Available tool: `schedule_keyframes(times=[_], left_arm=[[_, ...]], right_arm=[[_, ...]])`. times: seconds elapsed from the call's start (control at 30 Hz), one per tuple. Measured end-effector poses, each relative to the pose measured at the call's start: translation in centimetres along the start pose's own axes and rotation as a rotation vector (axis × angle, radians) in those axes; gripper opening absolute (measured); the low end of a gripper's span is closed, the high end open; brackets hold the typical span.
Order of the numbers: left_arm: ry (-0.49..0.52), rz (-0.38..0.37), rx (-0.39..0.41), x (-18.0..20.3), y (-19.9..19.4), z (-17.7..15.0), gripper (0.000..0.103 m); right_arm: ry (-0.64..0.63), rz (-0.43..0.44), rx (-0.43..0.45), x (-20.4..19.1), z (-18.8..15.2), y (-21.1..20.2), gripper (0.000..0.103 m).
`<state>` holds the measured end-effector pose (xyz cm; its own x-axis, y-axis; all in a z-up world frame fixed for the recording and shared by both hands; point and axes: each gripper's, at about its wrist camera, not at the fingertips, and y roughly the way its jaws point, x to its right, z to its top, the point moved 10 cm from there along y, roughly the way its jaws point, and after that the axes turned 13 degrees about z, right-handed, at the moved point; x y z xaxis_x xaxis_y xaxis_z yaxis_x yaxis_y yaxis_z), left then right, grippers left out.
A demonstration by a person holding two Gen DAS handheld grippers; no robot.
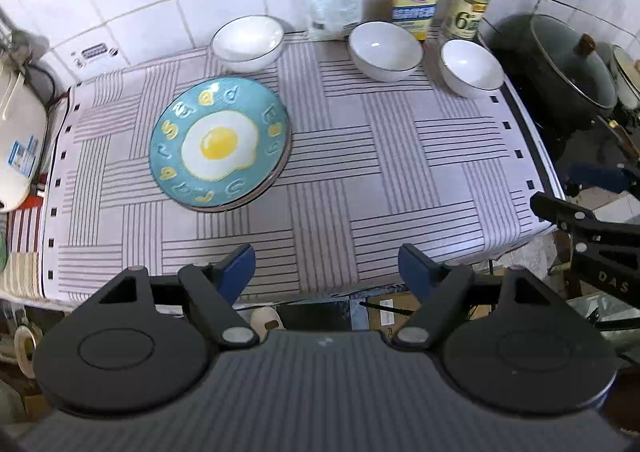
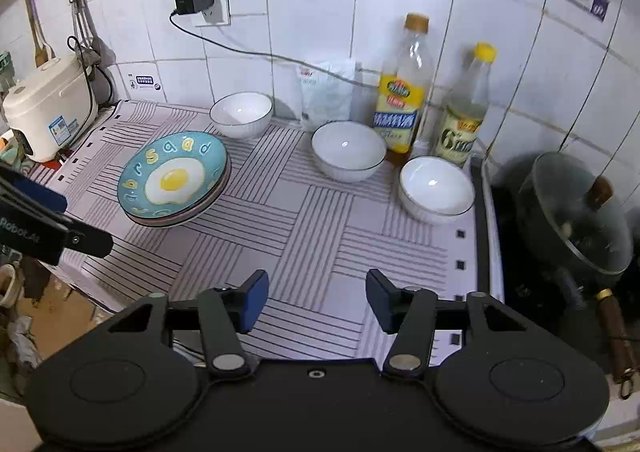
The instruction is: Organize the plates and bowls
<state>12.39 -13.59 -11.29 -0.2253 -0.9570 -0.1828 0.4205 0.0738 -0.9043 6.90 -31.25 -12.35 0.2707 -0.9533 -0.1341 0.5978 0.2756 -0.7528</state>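
A: Where do your plates and bowls sit?

B: Your stack of plates [image 2: 176, 182], egg-print one on top, lies toward the counter's [image 2: 304, 236] left side, nearer the back edge. One white bowl [image 2: 241, 114] stands just behind it by the wall. A second bowl [image 2: 349, 150] sits mid-back in front of the oil bottle [image 2: 402, 92]; a third bowl [image 2: 436, 188] is at the right edge, near the vinegar bottle [image 2: 466, 112].

A: And your jaws?

B: Your left gripper [image 1: 327, 268] hangs over the front edge, jaws parted, nothing between them. Your right gripper [image 2: 317, 298] hovers over the front right area, jaws apart, also empty.

A: Beyond that?

B: Rice cooker [image 2: 50, 108] at the left end, lidded pot [image 2: 576, 216] off the right edge.
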Motion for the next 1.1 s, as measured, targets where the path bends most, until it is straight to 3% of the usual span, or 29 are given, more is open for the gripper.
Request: schedule_keyframes(times=[0.27,0.47,0.53,0.6,0.77,1.1], left_arm=[[0.03,-0.039,0.044,3.1,-0.5,2.0,0.085],[0.054,-0.061,0.069,3.8,0.1,4.2,0.09],[0.071,-0.067,0.08,4.2,0.5,5.1,0.09],[0.086,-0.069,0.09,4.6,1.0,6.1,0.091],[0.153,-0.041,0.11,5.8,3.6,8.6,0.093],[0.229,-0.102,0.077,9.9,9.5,11.9,0.093]], right_arm=[[-0.007,-0.034,0.055,1.9,0.2,-1.4,0.072],[0.014,-0.024,0.167,3.1,1.8,-2.6,0.073],[0.007,-0.031,0.203,3.7,2.4,-2.4,0.079],[0.002,-0.053,0.24,4.7,2.9,-1.8,0.088],[0.036,-0.092,0.269,7.4,2.8,0.9,0.089],[0.147,-0.139,0.285,12.4,-0.1,8.0,0.093]])
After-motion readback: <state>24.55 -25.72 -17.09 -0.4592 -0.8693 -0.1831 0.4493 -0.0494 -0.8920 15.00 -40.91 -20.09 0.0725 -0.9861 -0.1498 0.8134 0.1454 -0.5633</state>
